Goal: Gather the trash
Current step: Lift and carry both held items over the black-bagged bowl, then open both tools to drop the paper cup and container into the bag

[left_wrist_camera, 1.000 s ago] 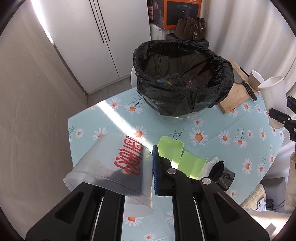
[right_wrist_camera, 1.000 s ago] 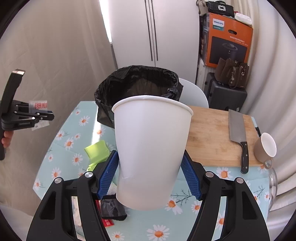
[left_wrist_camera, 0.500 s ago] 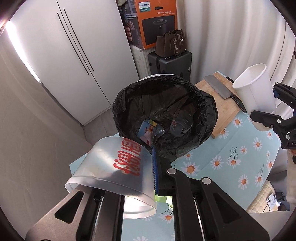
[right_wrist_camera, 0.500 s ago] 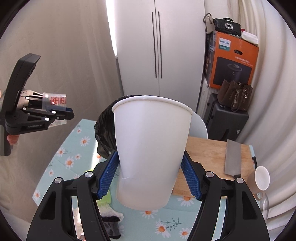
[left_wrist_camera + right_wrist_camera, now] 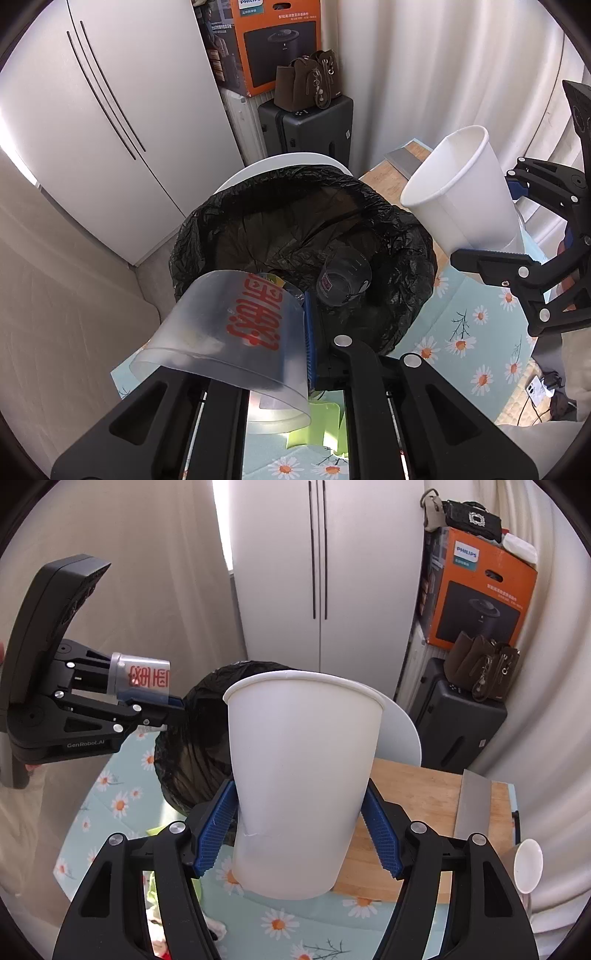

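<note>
Now you're gripping a clear plastic cup (image 5: 236, 332) in the left gripper (image 5: 308, 354), jaws clamped on its wall, and a white paper cup (image 5: 299, 775) between the right gripper's (image 5: 299, 834) jaws. Both are hovering at the black-lined trash bin (image 5: 406, 236), which is already holding some rubbish. Neither cup is dropped yet, and green scraps (image 5: 321, 424) are lying on the surface.

Bins with black liner (image 5: 303, 236): 1
White paper cups (image 5: 299, 782): 1
Clear plastic cups (image 5: 236, 328): 1
Cleavers (image 5: 472, 805): 1
Cutting boards (image 5: 417, 797): 1
</note>
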